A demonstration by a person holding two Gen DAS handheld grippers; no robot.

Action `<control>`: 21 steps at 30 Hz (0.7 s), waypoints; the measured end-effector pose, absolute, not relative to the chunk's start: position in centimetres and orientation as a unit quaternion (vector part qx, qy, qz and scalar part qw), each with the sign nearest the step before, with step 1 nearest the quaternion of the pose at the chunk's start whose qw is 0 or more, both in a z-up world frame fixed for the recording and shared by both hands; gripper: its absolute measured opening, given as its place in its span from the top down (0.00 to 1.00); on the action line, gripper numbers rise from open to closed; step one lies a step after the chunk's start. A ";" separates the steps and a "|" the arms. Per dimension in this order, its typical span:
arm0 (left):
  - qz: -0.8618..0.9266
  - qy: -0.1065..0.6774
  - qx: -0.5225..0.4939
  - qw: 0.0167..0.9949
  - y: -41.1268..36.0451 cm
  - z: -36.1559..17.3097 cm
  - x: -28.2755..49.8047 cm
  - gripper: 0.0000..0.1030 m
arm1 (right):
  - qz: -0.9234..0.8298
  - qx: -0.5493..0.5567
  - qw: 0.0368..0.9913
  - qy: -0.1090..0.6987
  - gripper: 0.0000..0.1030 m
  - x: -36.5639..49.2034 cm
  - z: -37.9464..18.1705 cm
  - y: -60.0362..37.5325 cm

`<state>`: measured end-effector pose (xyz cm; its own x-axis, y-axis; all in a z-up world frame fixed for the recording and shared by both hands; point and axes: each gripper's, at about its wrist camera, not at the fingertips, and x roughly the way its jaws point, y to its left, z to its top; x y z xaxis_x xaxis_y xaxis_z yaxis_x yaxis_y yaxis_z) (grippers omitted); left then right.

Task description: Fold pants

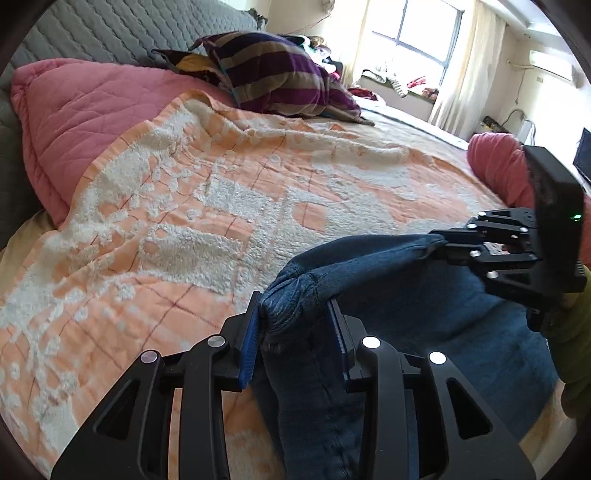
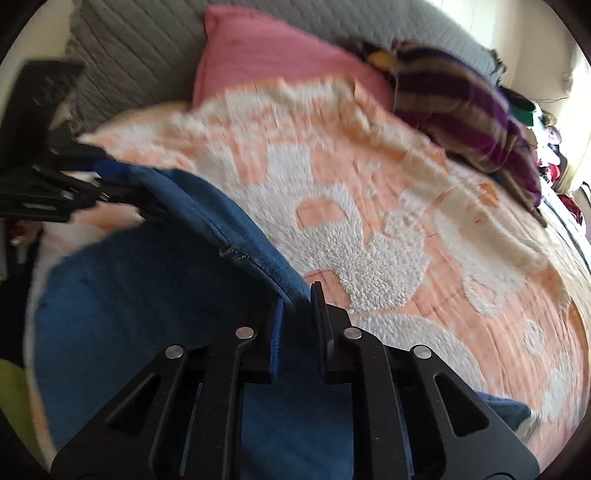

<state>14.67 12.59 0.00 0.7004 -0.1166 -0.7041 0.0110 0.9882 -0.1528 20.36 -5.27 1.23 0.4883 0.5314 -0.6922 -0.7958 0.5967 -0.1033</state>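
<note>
No brand, label or legible writing shows in either view; the only marking is a small green light on the body of your right gripper (image 1: 439,245).

Your left gripper (image 1: 295,325) has its jaws closed on a bunched corner of the blue jeans (image 1: 369,280), denim filling the gap between the blue pads (image 1: 249,350). Your right gripper (image 2: 297,314) likewise has its jaws clamped on the jeans (image 2: 147,295), at a stitched edge.

The gripped edge runs taut between the two grippers, roughly along the near edge of the bed. It is lifted, and the rest of the denim hangs and spreads below it toward you.

Ahead, the orange-and-white blanket (image 1: 221,192) covers the bed and lies open across its middle. At the far edge sit a pink quilted pillow (image 1: 85,110) and a purple striped pillow (image 1: 280,74), against a gray quilted headboard (image 1: 122,29). A rolled pink quilt (image 1: 498,162) lies at the bed's right edge, near your right gripper. The right wrist view is motion-blurred, so fine detail there cannot be told.
</note>
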 end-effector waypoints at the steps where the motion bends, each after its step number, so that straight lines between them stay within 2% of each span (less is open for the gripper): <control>1: -0.039 0.383 -0.068 0.920 12.4 0.2 14.1 0.69 | 0.398 -0.207 0.838 0.311 0.92 19.9 1.6 -5.6; 9: -0.079 0.375 -0.067 0.921 11.4 0.8 8.7 0.69 | 0.421 -0.180 0.836 0.302 0.93 11.1 2.4 -7.9; 21: -0.079 0.403 -0.031 0.911 10.8 -0.1 2.3 0.69 | 0.475 -0.148 0.786 0.368 0.94 1.4 -0.5 -7.0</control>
<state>2.28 10.80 -0.11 0.6626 -0.1691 -0.7297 0.1189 0.9856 -0.1203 1.45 -7.04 -0.52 0.2784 0.6372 -0.7187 -0.8545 0.5060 0.1176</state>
